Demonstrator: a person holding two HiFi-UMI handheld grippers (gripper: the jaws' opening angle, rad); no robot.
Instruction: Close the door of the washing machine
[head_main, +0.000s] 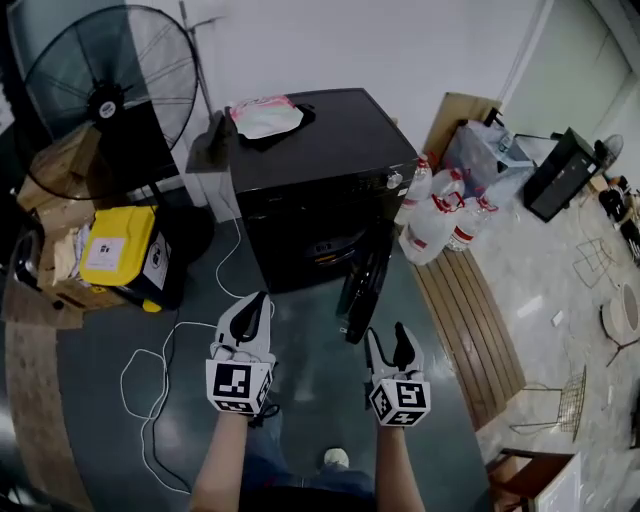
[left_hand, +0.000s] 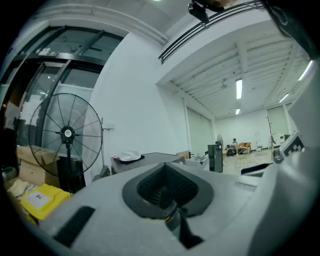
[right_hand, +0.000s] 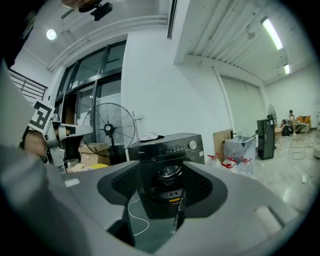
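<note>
Both tools are held side by side above the dark floor (head_main: 310, 400), pointing roughly level at the washing machine (head_main: 320, 170). The left tool (head_main: 258, 303) has its jaws together with nothing between them. The right tool (head_main: 388, 335) has its jaws spread wide and empty, and its own view shows the machine's front through the gap. A strip of bare floor lies between the two tools. A white cable (head_main: 150, 400) loops over the floor to the left of the left tool and runs on toward the machine's left corner. Just ahead of the right tool, slightly to its left, the round door (head_main: 362, 285) stands swung out from the machine's front, hinged on the side nearer that tool. It is seen almost edge-on, with its free rim toward the tools and apart from both. Beyond it the drum opening (head_main: 325, 245) is uncovered, straight ahead of the gap between the tools. To the right of the right tool a slatted wooden board (head_main: 470, 310) lies along the floor, and clear water bottles (head_main: 440, 215) crowd beside the machine's right corner past it. Left of the left tool and further off, a yellow case (head_main: 120, 245) sits among cardboard. Behind that a large standing fan (head_main: 105, 95) rises by the wall. A pale bag (head_main: 265, 115) lies on the machine's top, at its far edge.
</note>
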